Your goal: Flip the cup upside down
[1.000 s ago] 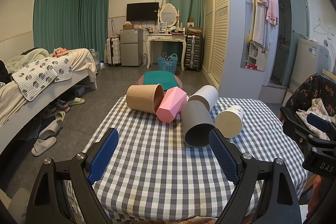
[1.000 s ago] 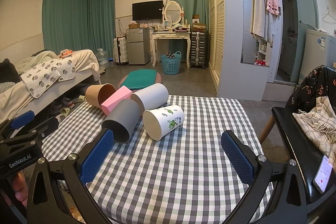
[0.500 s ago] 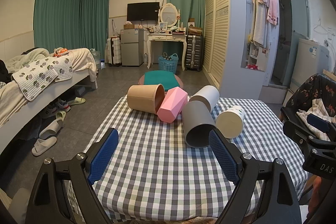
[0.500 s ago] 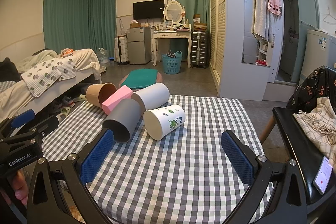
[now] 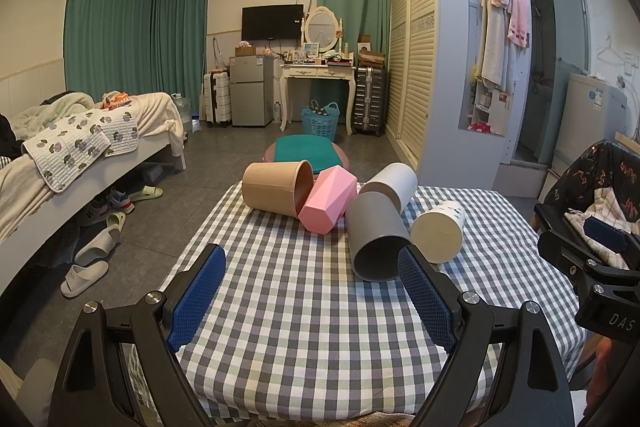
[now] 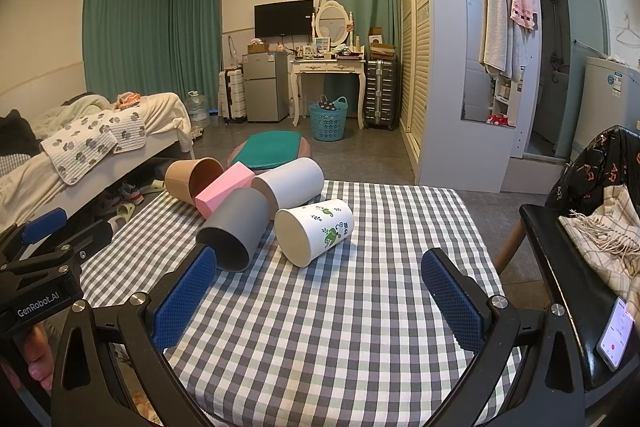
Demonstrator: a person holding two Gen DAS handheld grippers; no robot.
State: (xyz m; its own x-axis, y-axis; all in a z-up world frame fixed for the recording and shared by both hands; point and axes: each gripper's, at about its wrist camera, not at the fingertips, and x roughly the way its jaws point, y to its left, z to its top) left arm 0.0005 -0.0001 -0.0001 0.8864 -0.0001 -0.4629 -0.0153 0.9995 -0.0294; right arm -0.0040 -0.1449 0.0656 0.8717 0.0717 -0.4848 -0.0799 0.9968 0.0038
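Several cups lie on their sides in a cluster on the checked tablecloth [image 5: 304, 311]: a brown cup [image 5: 276, 193], a pink faceted cup [image 5: 326, 205], a light grey cup [image 5: 390, 183], a dark grey cup [image 5: 376, 247] and a white cup with green leaf print [image 5: 438, 237]. In the right wrist view they are the brown [image 6: 192, 179], pink [image 6: 222, 189], light grey [image 6: 292, 183], dark grey [image 6: 236, 227] and white [image 6: 314, 235] cups. My left gripper [image 5: 312, 291] is open and empty, short of the dark grey cup. My right gripper [image 6: 320, 299] is open and empty, short of the white cup.
A bed [image 5: 60, 163] stands left of the table, with slippers [image 5: 86, 273] on the floor. A black chair with a scarf [image 6: 596, 227] and a phone [image 6: 614, 333] stand at the right. A round stool with a green cushion [image 5: 306, 153] is beyond the table's far edge.
Both grippers have drifted very slightly; the cups have not moved and both grippers stay open.
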